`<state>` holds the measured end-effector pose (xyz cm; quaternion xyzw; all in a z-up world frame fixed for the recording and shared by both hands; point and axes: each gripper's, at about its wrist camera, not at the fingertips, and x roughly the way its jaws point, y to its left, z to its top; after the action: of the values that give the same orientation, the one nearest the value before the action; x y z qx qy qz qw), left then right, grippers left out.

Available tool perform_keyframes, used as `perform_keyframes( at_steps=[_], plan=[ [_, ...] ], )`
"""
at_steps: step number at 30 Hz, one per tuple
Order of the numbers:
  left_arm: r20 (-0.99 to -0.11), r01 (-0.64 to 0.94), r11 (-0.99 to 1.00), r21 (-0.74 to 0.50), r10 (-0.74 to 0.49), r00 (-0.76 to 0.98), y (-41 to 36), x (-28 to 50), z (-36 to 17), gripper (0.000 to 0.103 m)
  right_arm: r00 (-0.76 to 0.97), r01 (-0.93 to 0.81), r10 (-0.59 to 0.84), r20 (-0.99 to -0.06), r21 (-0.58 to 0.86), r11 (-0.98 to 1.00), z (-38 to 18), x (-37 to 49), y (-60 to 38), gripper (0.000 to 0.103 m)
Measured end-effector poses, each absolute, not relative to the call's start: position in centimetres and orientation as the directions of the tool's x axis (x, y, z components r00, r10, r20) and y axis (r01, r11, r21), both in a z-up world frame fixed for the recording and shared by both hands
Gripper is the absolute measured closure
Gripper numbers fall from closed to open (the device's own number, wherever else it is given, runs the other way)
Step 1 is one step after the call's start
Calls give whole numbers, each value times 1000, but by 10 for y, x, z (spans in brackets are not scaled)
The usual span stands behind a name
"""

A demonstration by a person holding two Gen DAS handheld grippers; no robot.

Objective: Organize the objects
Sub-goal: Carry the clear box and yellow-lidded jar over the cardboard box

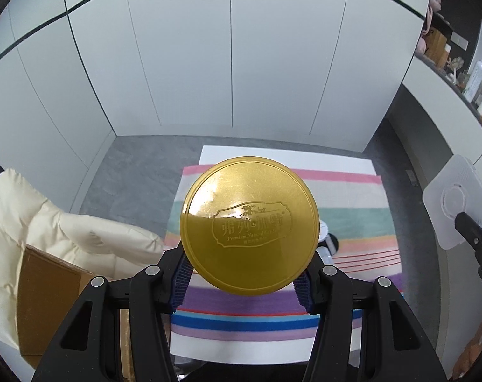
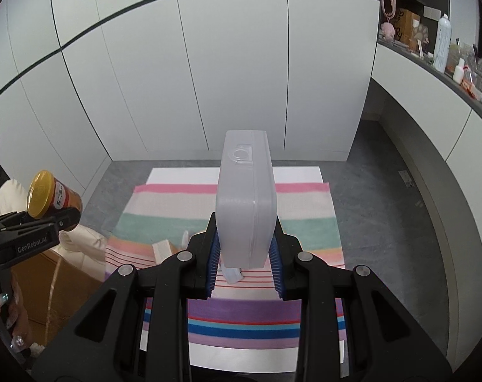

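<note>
While aloft: jar point(image 1: 249, 234) clamped between left fingers point(image 1: 180, 278) — box point(image 2: 245, 203) between right fingers point(image 2: 213, 261).

From the left wrist I am seeing only the gold lid point(image 1: 249, 226) of the can; it is hiding the can's body and covering the middle of the striped cloth point(image 1: 352, 197). A small white and dark object point(image 1: 326, 238) is peeking out beside the lid, too covered to identify. The right gripper point(image 1: 476, 242) is running off the frame's edge. From the right wrist, the translucent box point(image 2: 245, 203) is blocking the cloth behind it, and something pale point(image 2: 233, 274) beneath it is staying unclear. The shelf items point(image 2: 444, 47) are looking too small to name. The hand point(image 2: 11, 321) is being cropped by the edge.
</note>
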<state>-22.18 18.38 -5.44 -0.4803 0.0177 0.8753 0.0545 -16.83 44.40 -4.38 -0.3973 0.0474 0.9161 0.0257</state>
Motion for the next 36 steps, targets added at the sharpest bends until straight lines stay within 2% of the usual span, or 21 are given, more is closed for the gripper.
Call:
perform_keyframes(
  at_steps=[9,20,36],
  plan=[
    [-814,-111,-994,-23,83,-574,175,-208,-20,48,-704,-79,9,-710,66,-995,-23,-158,445,74],
    [-820,-124,-992,-23,89,-565,172,-188,-18,48,-705,-70,18,-709,44,-997,-14,-144,441,74],
    [-826,-198,-980,-16,125,-550,167,-107,-11,48,-667,-47,-15,-745,61,-997,-23,-70,435,74]
  ],
)
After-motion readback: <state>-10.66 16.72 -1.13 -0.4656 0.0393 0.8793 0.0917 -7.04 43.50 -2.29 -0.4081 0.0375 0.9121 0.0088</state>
